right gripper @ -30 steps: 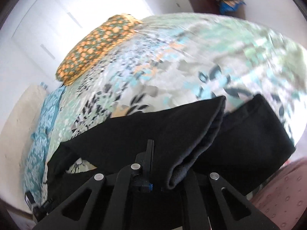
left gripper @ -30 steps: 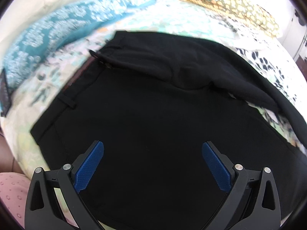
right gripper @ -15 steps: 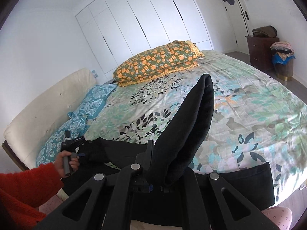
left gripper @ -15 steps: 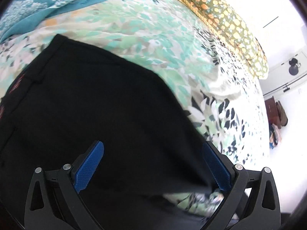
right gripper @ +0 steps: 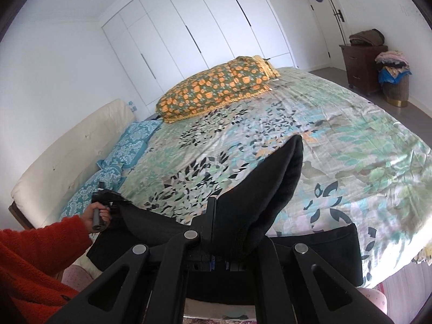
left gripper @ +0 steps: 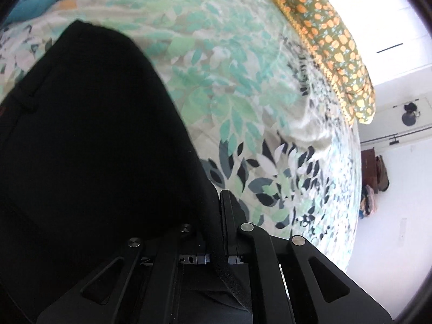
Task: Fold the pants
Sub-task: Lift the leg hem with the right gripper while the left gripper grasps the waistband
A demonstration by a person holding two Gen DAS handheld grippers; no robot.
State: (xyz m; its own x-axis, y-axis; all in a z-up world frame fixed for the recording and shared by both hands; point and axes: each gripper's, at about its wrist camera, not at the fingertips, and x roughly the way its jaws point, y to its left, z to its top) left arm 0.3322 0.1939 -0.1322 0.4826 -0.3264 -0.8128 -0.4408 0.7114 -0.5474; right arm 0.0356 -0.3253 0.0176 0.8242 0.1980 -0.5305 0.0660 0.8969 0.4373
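The left tool (left gripper: 216, 216), wide open a second ago, has now closed on the black pants (left gripper: 94, 148). The right tool (right gripper: 213, 216) still pinches them too, probably near a leg end. Both lift the pants off the bed (right gripper: 351, 135), ready to fold.

Bedspread (right gripper: 337, 140) beyond pants (right gripper: 270, 189) open; orange pillow (right gripper: 216, 86) far.

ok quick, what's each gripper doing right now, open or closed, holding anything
Left gripper: closed on the pants.
Right gripper: closed on the pants.
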